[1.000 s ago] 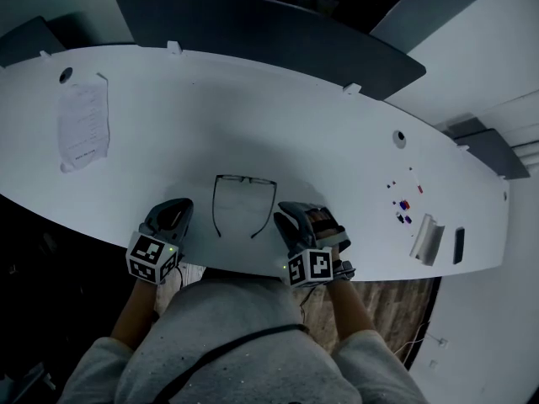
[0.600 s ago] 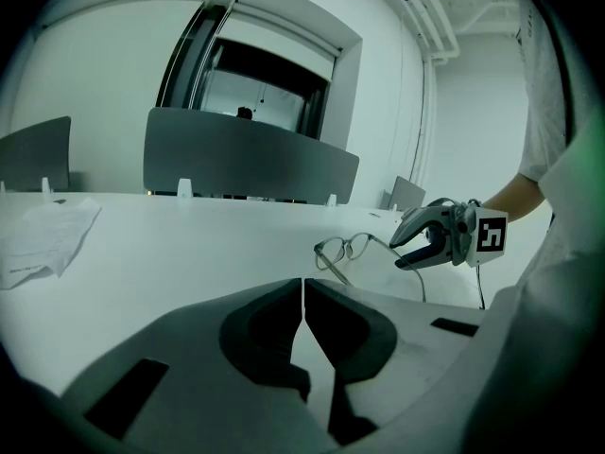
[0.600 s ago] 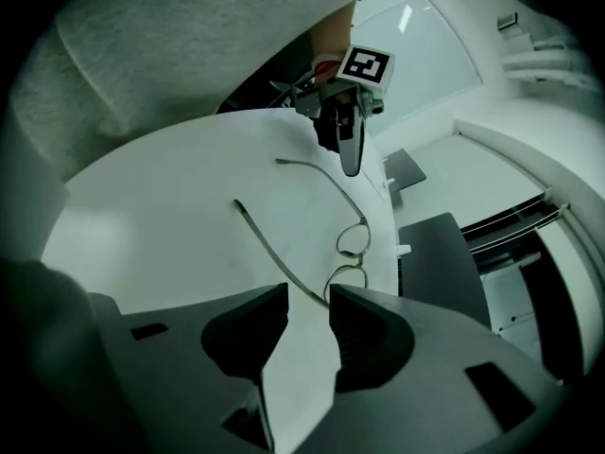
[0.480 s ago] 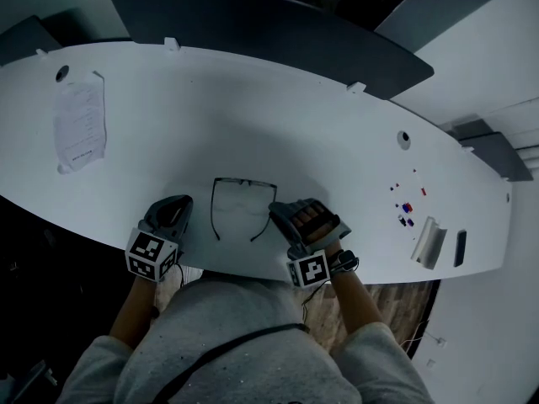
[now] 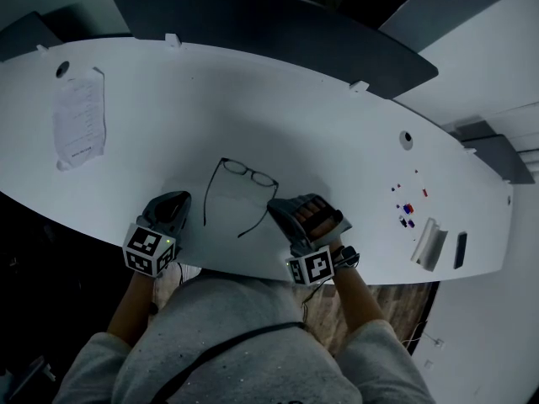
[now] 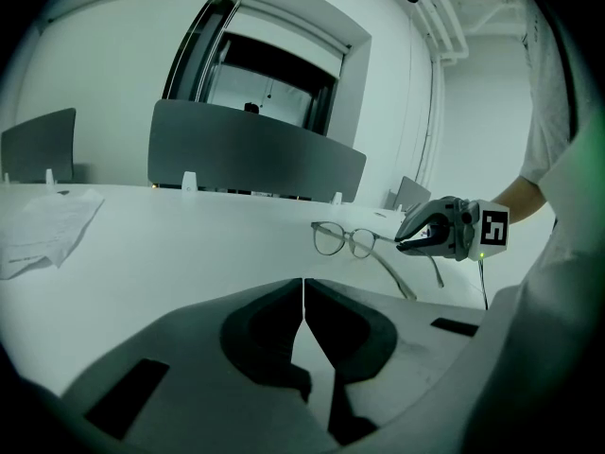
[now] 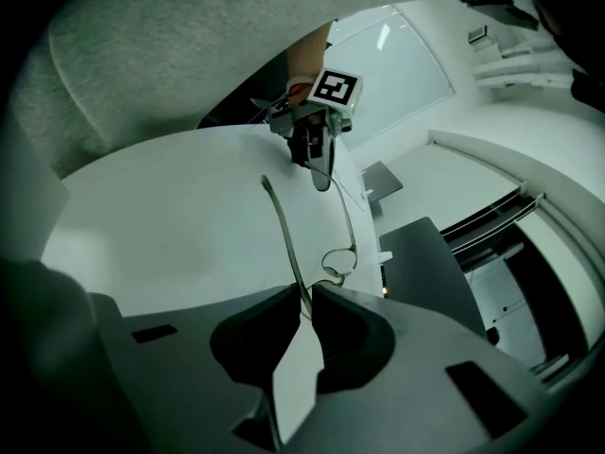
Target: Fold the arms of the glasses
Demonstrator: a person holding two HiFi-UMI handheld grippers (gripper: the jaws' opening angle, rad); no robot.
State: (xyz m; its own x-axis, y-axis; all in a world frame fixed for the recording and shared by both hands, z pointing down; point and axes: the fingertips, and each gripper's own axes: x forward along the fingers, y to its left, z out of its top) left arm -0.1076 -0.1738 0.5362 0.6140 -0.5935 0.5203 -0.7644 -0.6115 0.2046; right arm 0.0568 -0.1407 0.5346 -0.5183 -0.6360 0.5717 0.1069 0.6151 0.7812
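Observation:
Thin dark-framed glasses (image 5: 240, 172) sit on the white table (image 5: 278, 116) with both arms open, skewed so the front faces up and left. My right gripper (image 5: 271, 206) has its jaws closed on the right arm (image 7: 284, 235); they have just been closing, with the arm pinched between the pads. That view shows the lenses (image 7: 336, 263) just past the jaws. My left gripper (image 5: 171, 206) rests at the table's near edge, left of the glasses, shut and empty. The left gripper view shows the glasses (image 6: 345, 239) ahead, with the right gripper (image 6: 416, 242) at them.
A sheet of paper (image 5: 80, 120) lies far left. A dark partition (image 5: 269, 23) runs along the table's far edge. Small coloured bits (image 5: 406, 210), a silver holder (image 5: 428, 241) and a dark slab (image 5: 459, 248) sit at the right end.
The right gripper rolled and its jaws closed on the right arm. The glasses swung from square-on to skewed, front shifted left. The left gripper stayed put.

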